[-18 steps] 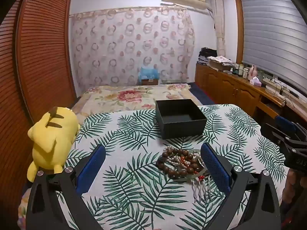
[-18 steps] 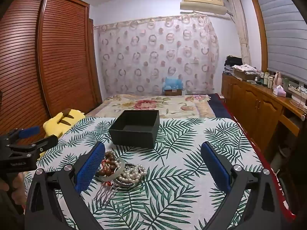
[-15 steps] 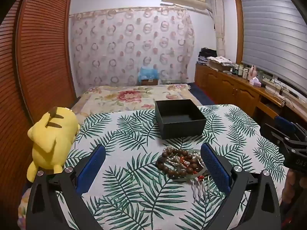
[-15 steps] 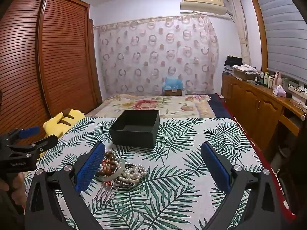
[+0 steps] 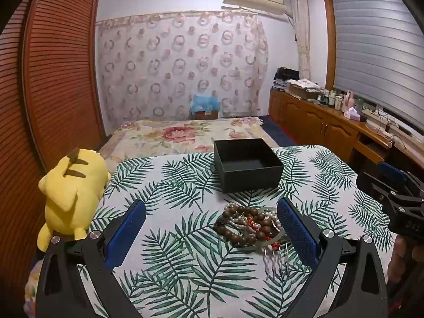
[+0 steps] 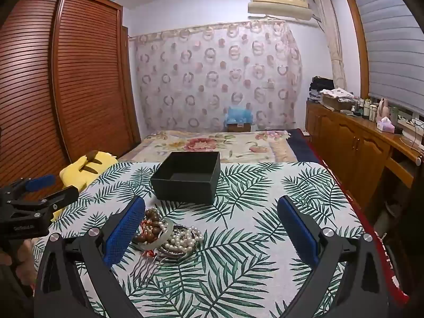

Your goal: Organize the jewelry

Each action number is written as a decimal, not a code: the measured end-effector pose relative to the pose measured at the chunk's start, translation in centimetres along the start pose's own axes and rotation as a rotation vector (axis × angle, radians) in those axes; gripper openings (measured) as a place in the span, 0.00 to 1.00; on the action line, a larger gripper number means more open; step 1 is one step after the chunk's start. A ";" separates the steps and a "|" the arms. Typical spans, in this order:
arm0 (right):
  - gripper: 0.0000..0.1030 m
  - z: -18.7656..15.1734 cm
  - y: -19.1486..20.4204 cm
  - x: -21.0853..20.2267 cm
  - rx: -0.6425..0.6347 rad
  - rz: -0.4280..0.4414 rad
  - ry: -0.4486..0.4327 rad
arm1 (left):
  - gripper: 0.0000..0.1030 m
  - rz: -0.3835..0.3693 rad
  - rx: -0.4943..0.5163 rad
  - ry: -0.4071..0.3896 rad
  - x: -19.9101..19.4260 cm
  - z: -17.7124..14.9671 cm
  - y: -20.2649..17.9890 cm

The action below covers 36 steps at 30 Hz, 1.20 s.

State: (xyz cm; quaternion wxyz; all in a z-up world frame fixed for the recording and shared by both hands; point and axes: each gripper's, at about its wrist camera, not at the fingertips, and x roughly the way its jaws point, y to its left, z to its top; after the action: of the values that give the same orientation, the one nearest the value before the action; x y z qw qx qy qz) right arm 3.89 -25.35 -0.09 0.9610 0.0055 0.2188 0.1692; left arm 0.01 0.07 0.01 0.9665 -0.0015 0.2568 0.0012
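A heap of jewelry (image 5: 247,225) lies on the leaf-print tablecloth (image 5: 185,238): brown wooden beads, a white pearl string (image 6: 182,238), a pale bangle and a silver hair comb (image 5: 275,261). Behind it stands an open, empty black box (image 5: 247,164). My left gripper (image 5: 210,228) hovers open just short of the heap, which sits by its right finger. My right gripper (image 6: 210,228) is open too, with the heap (image 6: 164,234) next to its left finger. Nothing is held.
A yellow plush toy (image 5: 70,190) lies at the table's left edge. Beyond the table is a bed with a floral cover (image 5: 185,135). A wooden wardrobe (image 6: 66,84) stands left, a cluttered wooden counter (image 6: 371,137) right.
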 end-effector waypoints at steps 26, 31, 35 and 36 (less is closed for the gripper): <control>0.98 0.0 0.1 -0.1 0.005 0.003 -0.004 | 0.93 -0.001 -0.004 -0.020 -1.2 0.9 -0.4; 0.98 0.0 0.1 -0.1 0.006 0.003 -0.004 | 0.93 -0.002 -0.004 -0.022 -1.0 0.6 -0.3; 0.98 0.0 0.1 -0.1 0.006 0.004 -0.005 | 0.93 -0.004 -0.004 -0.022 -1.2 0.8 -0.5; 0.98 0.0 0.0 -0.1 0.007 0.004 -0.005 | 0.93 -0.005 -0.004 -0.023 -1.2 0.8 -0.5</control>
State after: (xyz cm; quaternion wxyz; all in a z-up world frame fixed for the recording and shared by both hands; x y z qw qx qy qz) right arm 3.81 -25.35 -0.10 0.9611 0.0095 0.2171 0.1703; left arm -0.66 -0.45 1.34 0.9693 -0.0039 0.2459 -0.0008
